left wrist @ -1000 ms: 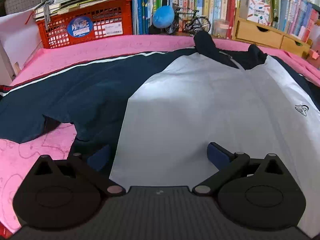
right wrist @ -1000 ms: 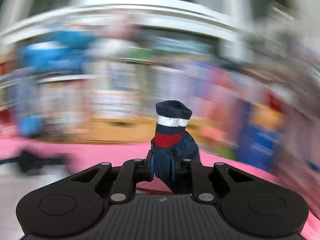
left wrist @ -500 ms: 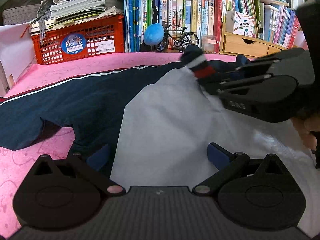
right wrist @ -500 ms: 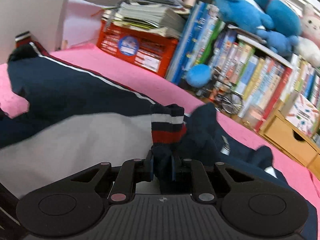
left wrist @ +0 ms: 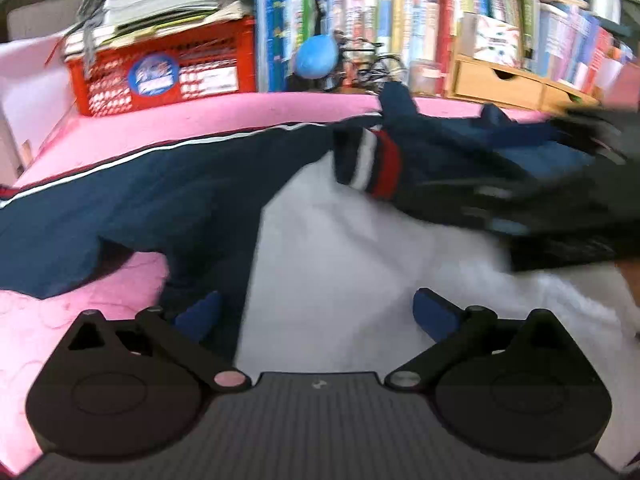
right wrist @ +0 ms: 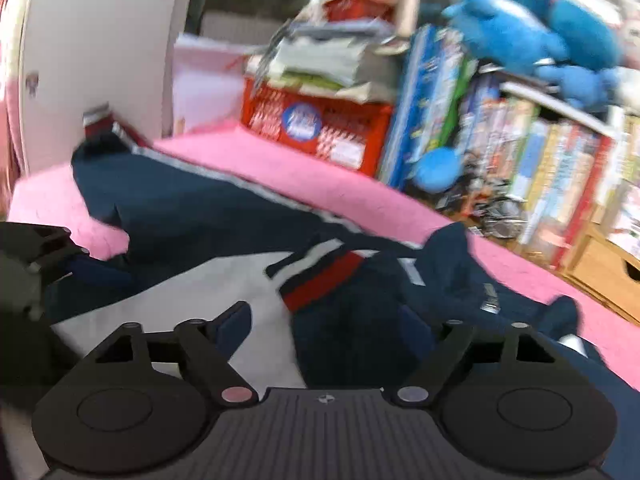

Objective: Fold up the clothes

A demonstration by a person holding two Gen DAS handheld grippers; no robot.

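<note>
A navy and white jacket [left wrist: 360, 248] lies spread flat on a pink surface, its broad white panel facing up in the middle and navy cloth along the far side. One navy sleeve [left wrist: 132, 196] stretches out long towards the left, edged with a thin white and red stripe. The other sleeve [right wrist: 360, 312] is folded in across the white panel (both views are blurred here), its ribbed cuff [right wrist: 316, 276], banded navy, white and red, resting on the white cloth near the dark collar [right wrist: 448, 256]
</note>
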